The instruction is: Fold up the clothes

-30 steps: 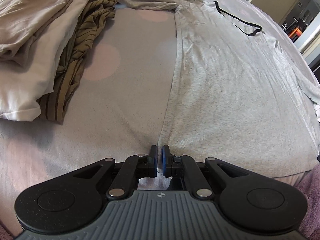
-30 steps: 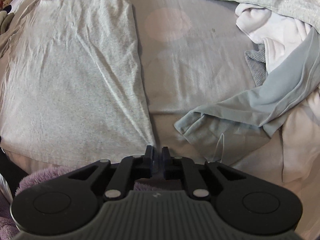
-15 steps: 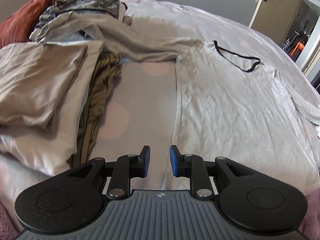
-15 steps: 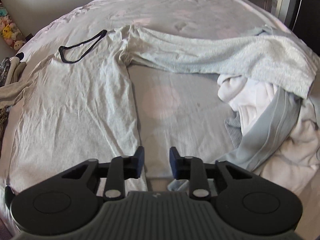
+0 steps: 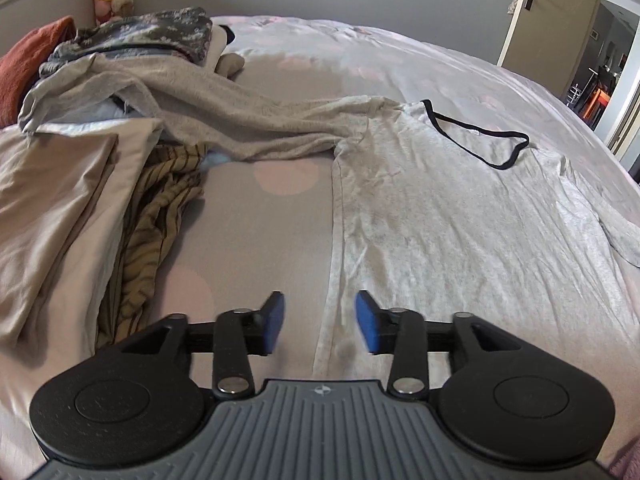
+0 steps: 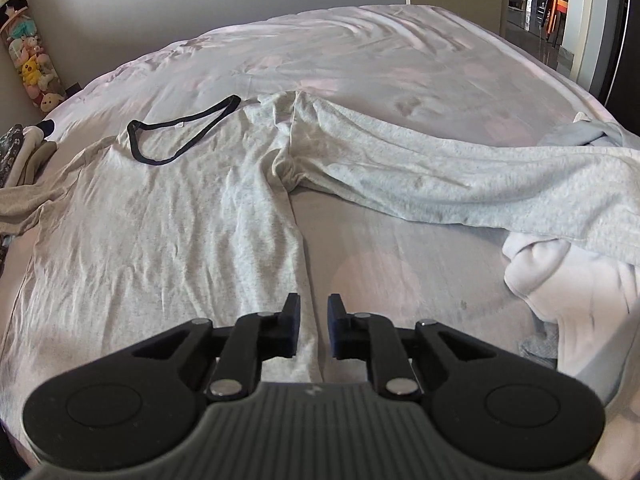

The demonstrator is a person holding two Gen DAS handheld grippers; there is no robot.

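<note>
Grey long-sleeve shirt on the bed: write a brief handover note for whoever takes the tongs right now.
Left tongs: empty, jaws opening, above the shirt's left side seam near the hem.
Right tongs: slightly open, empty, over the right side seam.
Grey shirt: spread flat on the bed, black-trimmed collar at the far end, both sleeves stretched outward over the side clothes piles.
Done: shirt laid out.
Left: fold sleeves in, fold the body, stack it; other clothes remain.
</note>
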